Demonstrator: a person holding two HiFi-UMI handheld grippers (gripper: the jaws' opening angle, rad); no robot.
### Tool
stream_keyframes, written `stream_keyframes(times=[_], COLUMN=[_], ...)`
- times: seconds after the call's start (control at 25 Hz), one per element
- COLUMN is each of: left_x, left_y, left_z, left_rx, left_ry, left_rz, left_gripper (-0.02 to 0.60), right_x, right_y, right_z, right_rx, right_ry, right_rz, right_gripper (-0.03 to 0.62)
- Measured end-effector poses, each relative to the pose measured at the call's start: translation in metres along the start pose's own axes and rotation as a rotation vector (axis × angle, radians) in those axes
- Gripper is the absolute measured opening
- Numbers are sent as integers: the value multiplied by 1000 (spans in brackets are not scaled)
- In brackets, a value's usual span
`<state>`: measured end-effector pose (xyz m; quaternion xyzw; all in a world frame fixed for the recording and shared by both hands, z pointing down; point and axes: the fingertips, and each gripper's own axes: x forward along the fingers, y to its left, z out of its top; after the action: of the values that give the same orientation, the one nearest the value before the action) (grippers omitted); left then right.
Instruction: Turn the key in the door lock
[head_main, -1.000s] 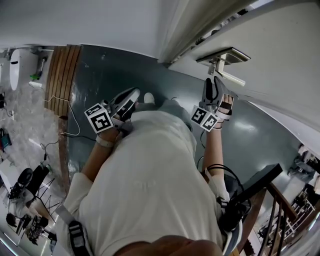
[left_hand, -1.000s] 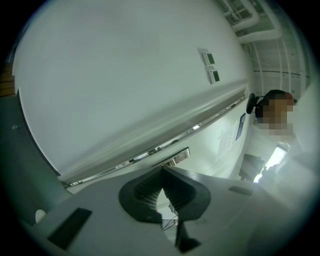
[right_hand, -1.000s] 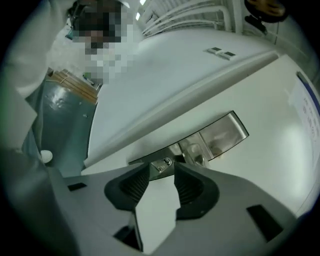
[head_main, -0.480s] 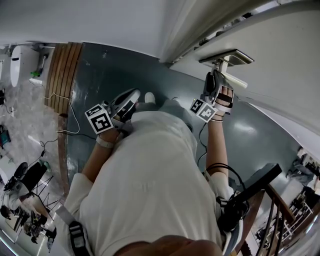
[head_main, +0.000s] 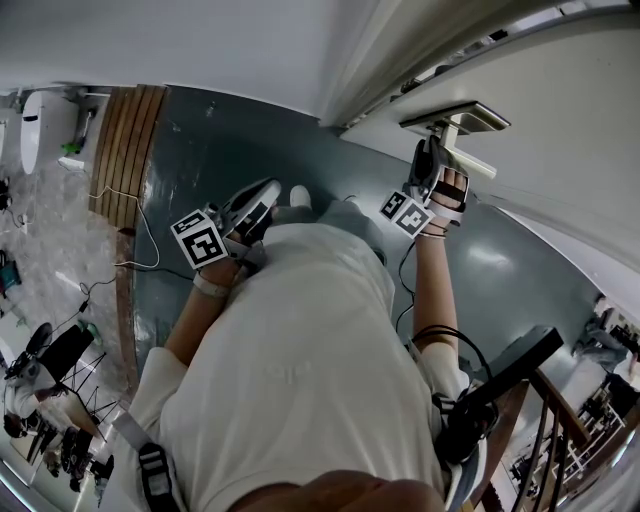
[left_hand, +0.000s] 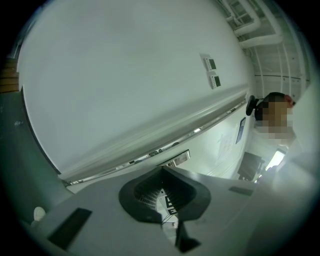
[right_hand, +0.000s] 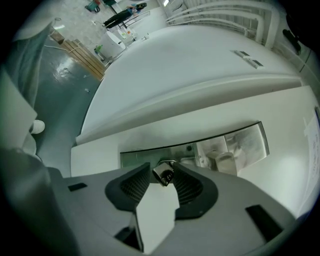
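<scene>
Left tongs (left_hand: 162, 172) rest clenched on nothing at 9 o'clock. At 1 o'clock the right tongs (right_hand: 162, 167) stand released astride the small metal key (right_hand: 164, 175) in the door's lock plate (right_hand: 240, 142). Probably stiff, light and slippery, so pinch its flat head squarely

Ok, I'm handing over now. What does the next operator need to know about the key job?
Left gripper: shut, empty, held by the body, away from the lock.
Right gripper: open at the lock plate, with one jaw on each side of the key. The pads don't appear to be pressing it.
Done: the key sits in the lock and the right gripper is lined up on it.
Left: close on the key and turn it.
</scene>
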<state>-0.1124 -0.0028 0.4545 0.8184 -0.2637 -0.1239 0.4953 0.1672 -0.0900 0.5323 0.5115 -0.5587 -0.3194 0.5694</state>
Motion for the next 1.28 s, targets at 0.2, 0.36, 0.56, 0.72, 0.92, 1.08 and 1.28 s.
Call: stream_keyframes(times=[0.2, 0.36, 0.56, 0.72, 0.92, 1.08, 1.28], left_x=[-2, 0, 0, 2, 3, 3, 1], left_y=[2, 2, 0, -1, -1, -2, -1], left_z=[1, 0, 1, -1, -1, -2, -2], left_rx=[-4, -6, -4, -4, -4, -7, -6], left_ry=[-5, -2, 1, 3, 4, 3, 0], left_rz=[1, -1, -1, -1, -1, -1, 2], left_gripper=[8, 8, 8, 8, 8, 8, 8], right_x=[-1, -1, -2, -1, -1, -2, -2], right_y=[-5, -6, -9, -12, -12, -13, -14], right_z=[3, 2, 4, 4, 2, 2, 1], right_rx=[104, 176, 266, 329, 426, 485, 590], right_ry=[2, 6, 0, -9, -17, -22, -30], right_rz=[12, 22, 37, 42, 62, 70, 90], right_gripper=[123, 123, 123, 124, 124, 123, 123])
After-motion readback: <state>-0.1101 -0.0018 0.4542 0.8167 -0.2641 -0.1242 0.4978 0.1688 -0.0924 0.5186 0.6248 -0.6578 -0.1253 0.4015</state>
